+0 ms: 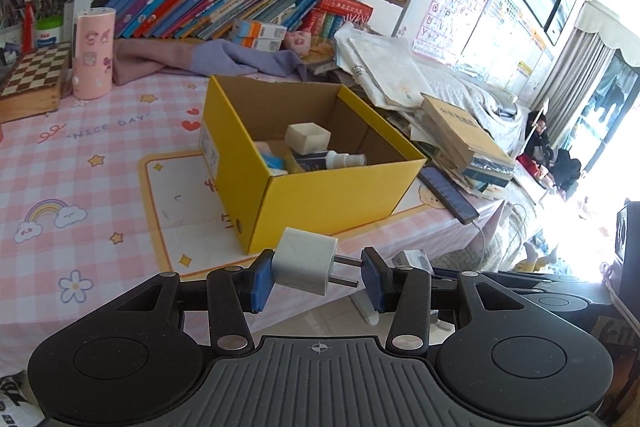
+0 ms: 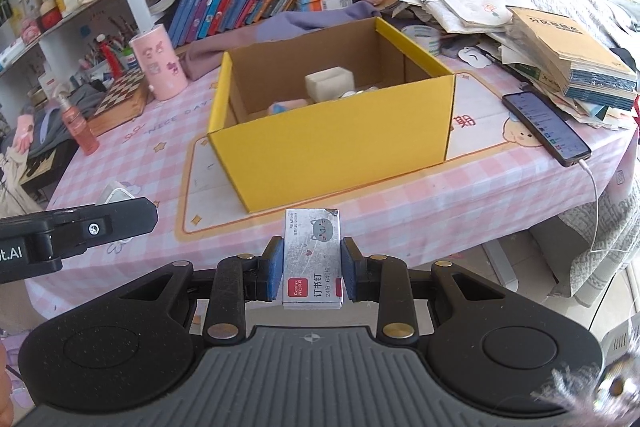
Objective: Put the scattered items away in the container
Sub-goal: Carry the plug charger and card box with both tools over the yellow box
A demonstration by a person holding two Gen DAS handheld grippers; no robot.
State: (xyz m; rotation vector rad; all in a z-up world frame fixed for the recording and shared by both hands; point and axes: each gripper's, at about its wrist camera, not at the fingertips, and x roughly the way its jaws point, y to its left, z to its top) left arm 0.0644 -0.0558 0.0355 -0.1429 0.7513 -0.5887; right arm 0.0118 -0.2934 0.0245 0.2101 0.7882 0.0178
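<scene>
You are well into the tidy-up. The yellow box (image 1: 304,163) already holds several things: a small white cube-shaped box (image 1: 307,137), a spray bottle (image 1: 340,159) lying on its side and some blue-and-white packets beside them. Two more items are on their way, one in each hand, and both sit short of the box's near wall, at the table's edge.

Your left gripper (image 1: 316,277) is opened about as wide as the white charger plug (image 1: 305,262) is long. The left pad presses the plug's flat back and the two metal prongs reach across to the right pad, so the hold runs end to end and looks a little delicate.

Your right gripper (image 2: 312,273) is closed to a narrow gap on the staple box (image 2: 312,257), both pads flat against its long sides, the box upright between them.

What remains, as far as you can see, is carrying both over the rim and letting go. The phone (image 2: 546,125) on its cable rests on the table to the right.
</scene>
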